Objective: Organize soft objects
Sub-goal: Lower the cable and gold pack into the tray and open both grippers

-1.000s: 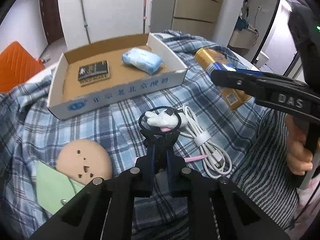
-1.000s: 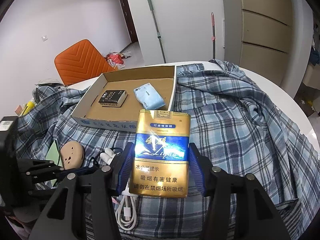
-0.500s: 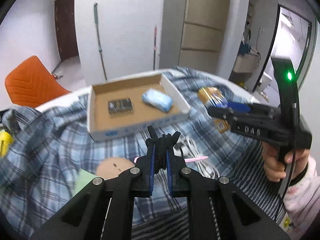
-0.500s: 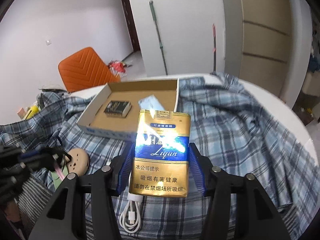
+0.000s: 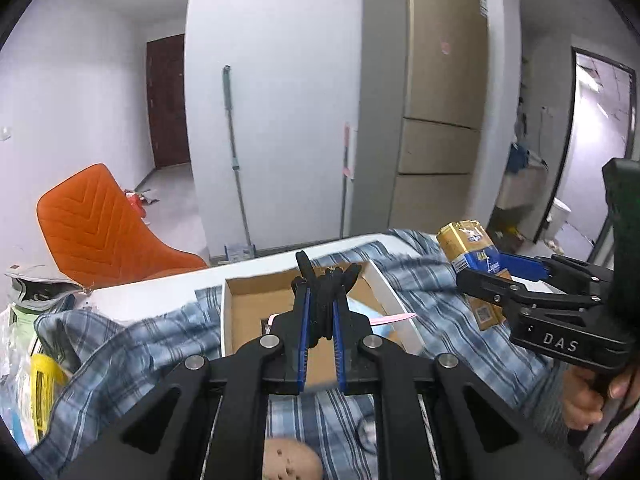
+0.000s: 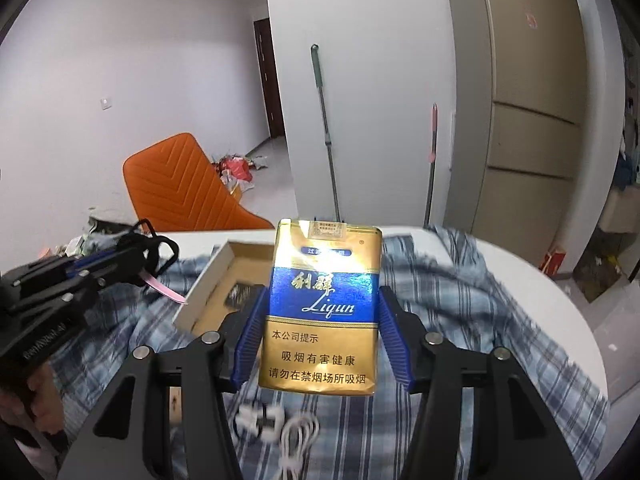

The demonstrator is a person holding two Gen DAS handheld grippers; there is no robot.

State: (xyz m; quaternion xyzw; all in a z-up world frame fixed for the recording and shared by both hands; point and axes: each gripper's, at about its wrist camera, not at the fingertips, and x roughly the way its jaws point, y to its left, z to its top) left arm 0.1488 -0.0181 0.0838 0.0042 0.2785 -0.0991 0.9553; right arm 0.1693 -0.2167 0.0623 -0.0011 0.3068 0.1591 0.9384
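My left gripper [image 5: 325, 280] is shut on a black looped band with a pink strip [image 5: 394, 318], lifted above the plaid cloth in front of the open cardboard box [image 5: 232, 312]; it also shows in the right wrist view [image 6: 132, 258] with the band [image 6: 164, 246]. My right gripper [image 6: 320, 316] is shut on a gold and blue cigarette pack [image 6: 324, 304], held upright above the cloth; the pack also shows in the left wrist view [image 5: 470, 246]. The box [image 6: 204, 280] holds a dark small box [image 6: 240, 292].
A blue plaid cloth [image 6: 460, 280] covers the round white table [image 6: 560, 292]. A white cable [image 6: 296, 440] and white earbuds [image 6: 260, 420] lie on it near me. A tan perforated disc [image 5: 292, 460] lies close. An orange chair [image 5: 100, 232] stands behind; clutter sits at far left [image 5: 32, 368].
Both grippers have risen and tilted up, so more of the room shows. The left gripper has lifted the black band off the cloth; the earbuds stayed on the table.
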